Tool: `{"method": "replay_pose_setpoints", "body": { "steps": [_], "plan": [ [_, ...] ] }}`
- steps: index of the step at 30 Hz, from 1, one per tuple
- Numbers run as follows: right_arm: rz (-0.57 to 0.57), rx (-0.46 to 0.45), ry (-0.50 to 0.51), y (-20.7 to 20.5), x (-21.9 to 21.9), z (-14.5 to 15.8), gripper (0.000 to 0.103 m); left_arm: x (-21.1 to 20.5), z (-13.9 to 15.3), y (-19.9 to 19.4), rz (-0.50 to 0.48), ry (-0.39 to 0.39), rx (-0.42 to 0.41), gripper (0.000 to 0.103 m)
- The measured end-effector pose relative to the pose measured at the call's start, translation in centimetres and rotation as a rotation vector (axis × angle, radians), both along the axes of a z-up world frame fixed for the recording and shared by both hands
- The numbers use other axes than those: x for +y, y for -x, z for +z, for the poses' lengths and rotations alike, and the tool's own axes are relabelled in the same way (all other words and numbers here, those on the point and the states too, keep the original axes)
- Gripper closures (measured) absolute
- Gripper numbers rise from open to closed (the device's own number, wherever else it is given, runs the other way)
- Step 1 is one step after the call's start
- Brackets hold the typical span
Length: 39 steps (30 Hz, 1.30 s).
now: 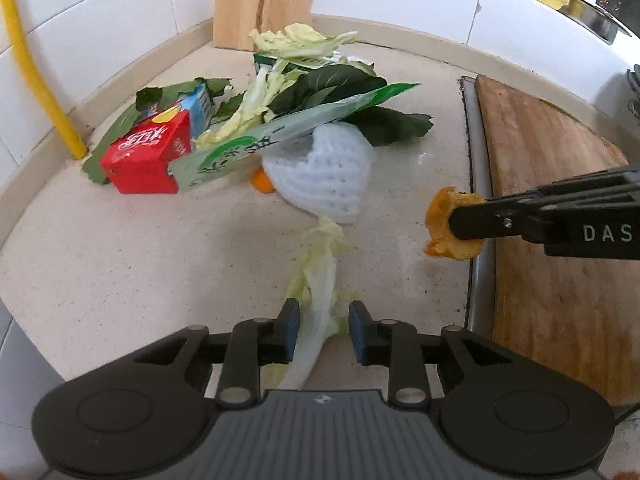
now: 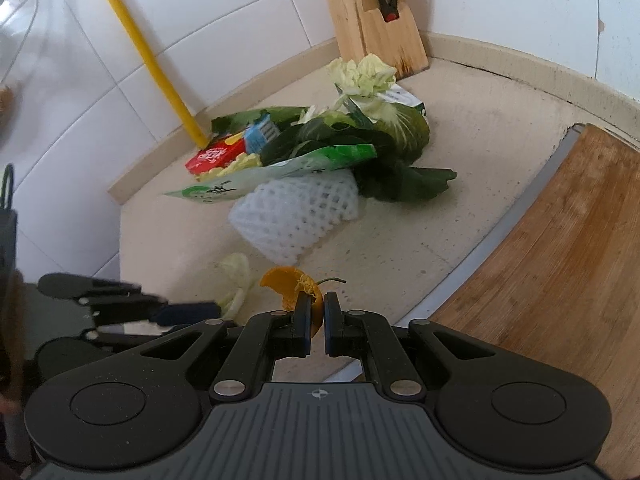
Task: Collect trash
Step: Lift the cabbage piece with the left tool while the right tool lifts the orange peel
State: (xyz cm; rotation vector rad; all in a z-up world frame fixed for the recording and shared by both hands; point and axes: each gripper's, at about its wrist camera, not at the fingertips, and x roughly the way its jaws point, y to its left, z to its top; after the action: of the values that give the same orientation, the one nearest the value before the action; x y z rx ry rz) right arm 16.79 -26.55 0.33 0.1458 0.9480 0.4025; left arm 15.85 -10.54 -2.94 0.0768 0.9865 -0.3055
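Trash lies heaped toward the back corner of the surface (image 1: 120, 264). A red carton (image 1: 146, 160) lies on its side at the left edge of the heap, a blue carton (image 1: 200, 102) just behind it. Dark green leaves (image 1: 384, 124) and pale cabbage leaves (image 1: 298, 42) are piled over a green-and-white carton (image 2: 404, 98) at the rear. A green-and-white plastic pouch (image 1: 256, 140) slants across the front, resting on a white foam fruit net (image 1: 324, 176) — the net crumpled, with a small orange scrap (image 1: 262, 182) touching its left side. Apart from the heap, one pale cabbage leaf (image 1: 320, 280) lies stretched out alone. An orange peel (image 1: 440, 236) — curled, inner side ragged — is off the surface.
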Motion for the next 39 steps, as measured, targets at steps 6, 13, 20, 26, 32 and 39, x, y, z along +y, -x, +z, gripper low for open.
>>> {"method": "replay_pose_setpoints", "body": {
  "steps": [6, 13, 20, 26, 32, 39],
  "plan": [
    [-0.007, -0.002, -0.032, 0.4, -0.4, -0.1, 0.093, 0.4, -0.7, 0.2, 0.013, -0.070, -0.062, 0.045],
    [0.003, 0.013, -0.069, 0.4, -0.5, -1.0, 0.093, 1.4, -1.0, -0.4, 0.041, -0.017, -0.034, 0.054],
    [-0.002, -0.006, -0.086, 0.6, -0.7, -0.4, 0.093, 0.3, -0.2, -0.2, 0.021, 0.018, 0.009, 0.094],
    [-0.019, -0.031, -0.095, 1.3, -0.8, 0.6, 0.093, 1.9, 1.3, 0.2, 0.060, 0.110, 0.008, 0.099],
    [-0.011, -0.051, -0.095, 1.5, 0.4, 1.5, 0.093, 3.6, 2.9, 0.9, 0.085, 0.148, -0.036, 0.099],
    [0.038, -0.073, -0.077, 1.3, 3.4, 2.2, 0.093, 5.8, 3.3, 1.4, 0.135, 0.139, -0.061, 0.099]
  ]
}}
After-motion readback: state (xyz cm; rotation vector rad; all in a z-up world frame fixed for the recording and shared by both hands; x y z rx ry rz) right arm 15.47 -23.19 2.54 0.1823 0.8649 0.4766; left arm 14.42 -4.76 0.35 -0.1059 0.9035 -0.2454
